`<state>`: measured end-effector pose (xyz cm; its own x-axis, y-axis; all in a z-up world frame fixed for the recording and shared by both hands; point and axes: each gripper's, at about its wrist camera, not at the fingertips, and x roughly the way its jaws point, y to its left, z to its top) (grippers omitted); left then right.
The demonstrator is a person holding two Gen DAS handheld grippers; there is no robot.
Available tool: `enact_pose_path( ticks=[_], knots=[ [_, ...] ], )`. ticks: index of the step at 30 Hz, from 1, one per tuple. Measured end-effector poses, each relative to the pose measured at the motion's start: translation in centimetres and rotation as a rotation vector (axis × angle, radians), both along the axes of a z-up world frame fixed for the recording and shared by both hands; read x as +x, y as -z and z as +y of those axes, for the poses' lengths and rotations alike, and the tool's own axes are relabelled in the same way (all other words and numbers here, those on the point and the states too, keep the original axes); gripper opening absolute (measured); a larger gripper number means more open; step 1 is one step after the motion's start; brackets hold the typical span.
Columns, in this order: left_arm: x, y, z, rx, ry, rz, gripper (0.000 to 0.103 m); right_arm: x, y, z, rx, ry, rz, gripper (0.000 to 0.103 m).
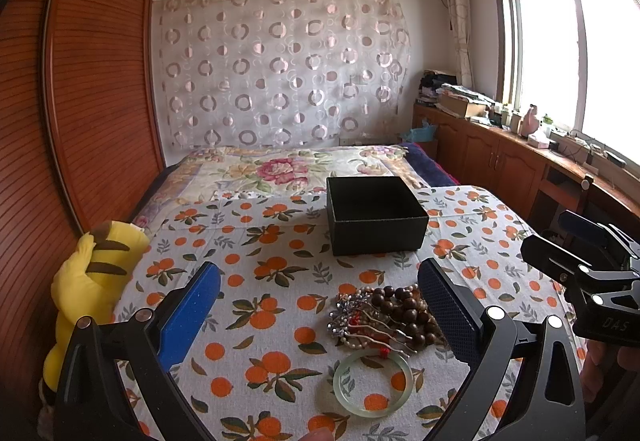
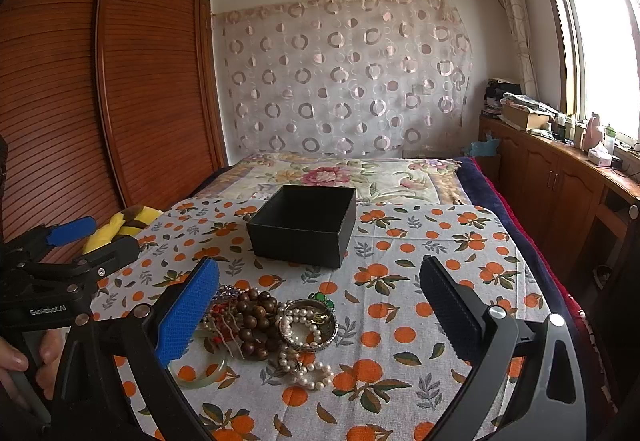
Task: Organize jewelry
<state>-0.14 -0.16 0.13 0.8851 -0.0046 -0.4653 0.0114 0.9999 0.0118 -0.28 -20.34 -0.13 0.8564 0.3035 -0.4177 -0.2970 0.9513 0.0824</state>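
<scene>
Both grippers are spread wide and hold nothing: I see the left gripper [image 1: 320, 301] over the cloth with the jewelry pile [image 1: 384, 315] just inside its right finger, and the right gripper [image 2: 320, 301] with its blue left pad [image 2: 188, 315] at the pile's left edge; whether it touches, I cannot tell. From the right wrist I can make out a pearl strand [image 2: 306, 369] and a metal bangle [image 2: 308, 325] on the pile's right side, which the left wrist view barely shows. From the left wrist, the jade bangle [image 1: 372, 383] lies whole just in front of the pile. Beyond the pile stands the open black box [image 1: 376, 215]. Far left of it lies a yellow plush toy [image 1: 88, 281].
</scene>
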Motion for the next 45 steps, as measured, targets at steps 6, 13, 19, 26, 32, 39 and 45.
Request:
enact_pose_path(
  ticks=[6, 13, 19, 26, 32, 39, 45],
  knots=[
    [0.0, 0.0, 0.0, -0.001, 0.000, 0.000, 0.096, 0.0, 0.0, 0.0, 0.000, 0.000, -0.001, 0.102],
    [0.0, 0.0, 0.0, -0.001, 0.000, 0.000, 0.096, -0.1, 0.0, 0.0, 0.002, -0.001, -0.001, 0.102],
    [0.0, 0.0, 0.0, -0.001, 0.001, -0.001, 0.096, -0.3, -0.3, 0.0, 0.004, -0.001, -0.004, 0.102],
    [0.0, 0.0, 0.0, -0.001, 0.001, 0.001, 0.096, -0.4, -0.4, -0.1, 0.005, -0.001, -0.004, 0.102],
    [0.0, 0.1, 0.0, -0.001, 0.001, 0.000, 0.095, -0.3, -0.4, -0.1, 0.005, -0.002, -0.004, 0.102],
    [0.1, -0.2, 0.0, 0.000, 0.000, 0.012, 0.096, -0.2, -0.3, 0.0, 0.004, -0.002, 0.004, 0.102],
    [0.9, 2.6, -0.2, 0.006, 0.015, 0.078, 0.096, 0.2, 1.1, 1.2, -0.016, -0.016, 0.045, 0.102]
  ],
)
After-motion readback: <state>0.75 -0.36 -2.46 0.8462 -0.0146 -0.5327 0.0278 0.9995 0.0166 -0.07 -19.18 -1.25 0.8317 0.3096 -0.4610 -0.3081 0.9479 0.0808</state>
